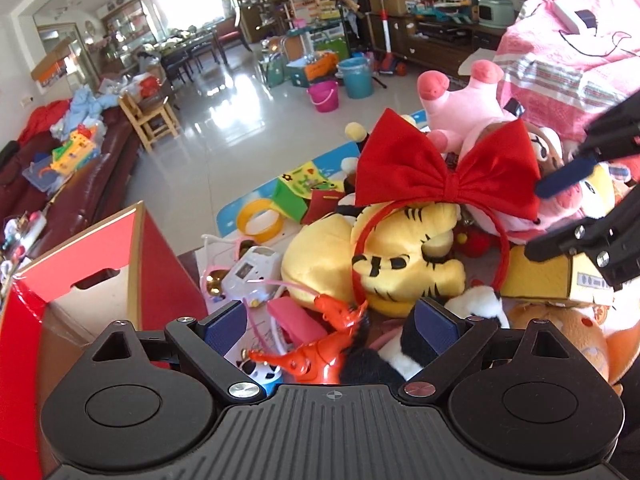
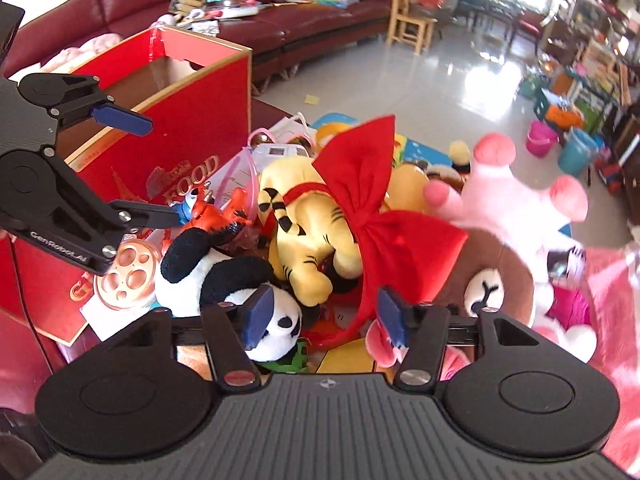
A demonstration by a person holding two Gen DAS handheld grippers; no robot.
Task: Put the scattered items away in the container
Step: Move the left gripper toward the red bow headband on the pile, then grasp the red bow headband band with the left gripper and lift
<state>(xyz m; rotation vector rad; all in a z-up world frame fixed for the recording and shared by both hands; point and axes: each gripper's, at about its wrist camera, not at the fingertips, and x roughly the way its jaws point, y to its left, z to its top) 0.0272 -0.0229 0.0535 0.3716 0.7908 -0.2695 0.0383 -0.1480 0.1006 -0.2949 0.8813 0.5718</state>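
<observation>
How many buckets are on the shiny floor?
2. A pink bucket sits on the floor past the toy pile, and a blue bucket stands right behind it. The clutter around them may hide more.

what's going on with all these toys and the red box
A person holds a gripper in each hand over a heap of toys. Both are open and grip nothing. The left gripper hovers over an orange plastic toy, beside the red box, whose top is open. The right gripper hangs over the panda plush and the red bow headband lying on the yellow tiger plush.
</observation>
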